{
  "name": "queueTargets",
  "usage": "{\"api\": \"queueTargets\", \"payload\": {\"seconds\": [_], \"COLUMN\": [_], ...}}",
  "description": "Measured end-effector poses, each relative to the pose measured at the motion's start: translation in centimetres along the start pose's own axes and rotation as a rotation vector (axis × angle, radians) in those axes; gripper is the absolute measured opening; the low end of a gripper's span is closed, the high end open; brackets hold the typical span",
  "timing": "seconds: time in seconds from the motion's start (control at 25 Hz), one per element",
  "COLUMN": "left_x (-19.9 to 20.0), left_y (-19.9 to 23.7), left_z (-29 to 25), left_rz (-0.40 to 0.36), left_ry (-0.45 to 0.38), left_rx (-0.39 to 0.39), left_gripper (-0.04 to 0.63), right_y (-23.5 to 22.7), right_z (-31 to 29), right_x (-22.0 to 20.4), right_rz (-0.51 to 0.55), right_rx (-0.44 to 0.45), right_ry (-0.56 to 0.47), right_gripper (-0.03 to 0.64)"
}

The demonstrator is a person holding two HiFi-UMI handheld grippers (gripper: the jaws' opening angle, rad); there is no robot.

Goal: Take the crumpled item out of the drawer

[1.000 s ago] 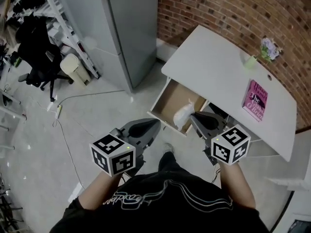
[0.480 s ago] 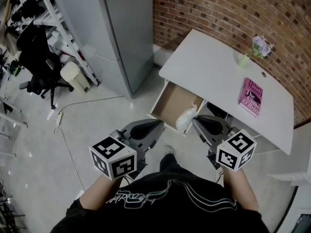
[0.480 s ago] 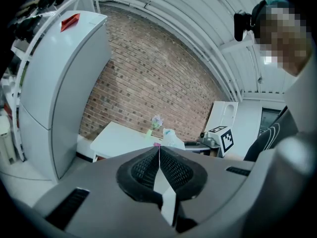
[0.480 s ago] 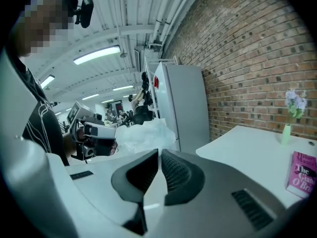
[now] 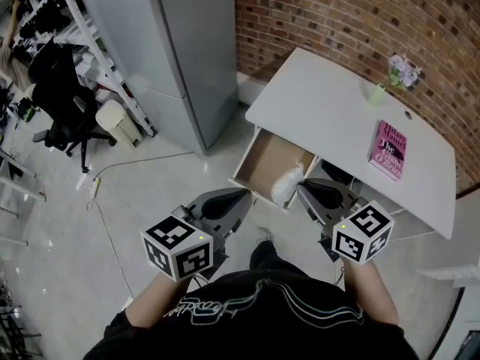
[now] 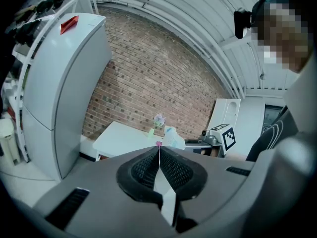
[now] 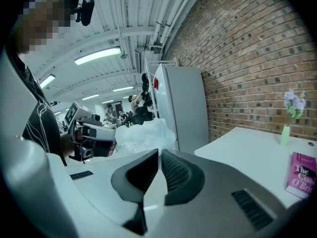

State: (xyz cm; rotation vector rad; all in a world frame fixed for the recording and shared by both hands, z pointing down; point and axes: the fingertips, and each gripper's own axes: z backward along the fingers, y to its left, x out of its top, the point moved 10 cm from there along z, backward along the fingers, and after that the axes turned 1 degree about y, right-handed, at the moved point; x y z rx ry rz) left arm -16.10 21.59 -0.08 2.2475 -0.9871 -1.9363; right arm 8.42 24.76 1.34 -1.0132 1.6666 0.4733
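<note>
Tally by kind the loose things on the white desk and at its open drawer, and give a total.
Pink book: 1
Vase of flowers: 1
Crumpled white item: 1, pinched at the tip of the right claw
Total: 3

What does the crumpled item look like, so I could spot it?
Find the white desk against the brick wall, then the open drawer under its edge. At the drawer's front, pinched in the right claw, is a crumpled white plastic wad, the only soft, wrinkled thing; the pink book lies up on the desktop.
</note>
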Motion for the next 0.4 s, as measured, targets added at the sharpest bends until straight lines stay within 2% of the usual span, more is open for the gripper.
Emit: {"api": "queueTargets", "payload": {"seconds": [0.4], "left_x": [-0.8], "left_y": [0.8], "left_z": [-0.6], "left_rz": [0.000], "left_ry": [-0.001], "left_rx": [0.009], "left_gripper": [0.023], "right_y": [0.0], "right_z": [-0.5], "right_x": [-1.0], "right_rz": [-0.003], "right_rx": [-0.028], "right_ry": [0.014], "right_gripper": [0.052]}}
